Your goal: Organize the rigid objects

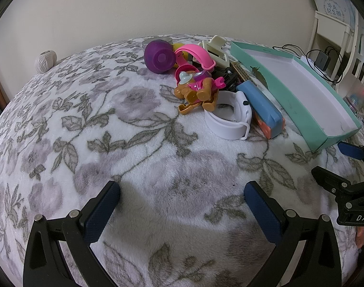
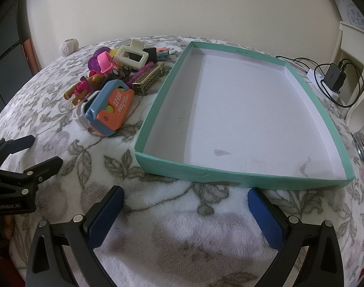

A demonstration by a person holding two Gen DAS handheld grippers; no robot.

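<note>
Both claws hung wide open and empty, low over the floral blanket, the left claw facing bare blanket before the toy pile, the right claw just short of the teal tray's near wall, toys heaped beside its left edge.

A home bedroom: a floral fleece blanket under the jaws, toys ahead (a charger beyond).
</note>
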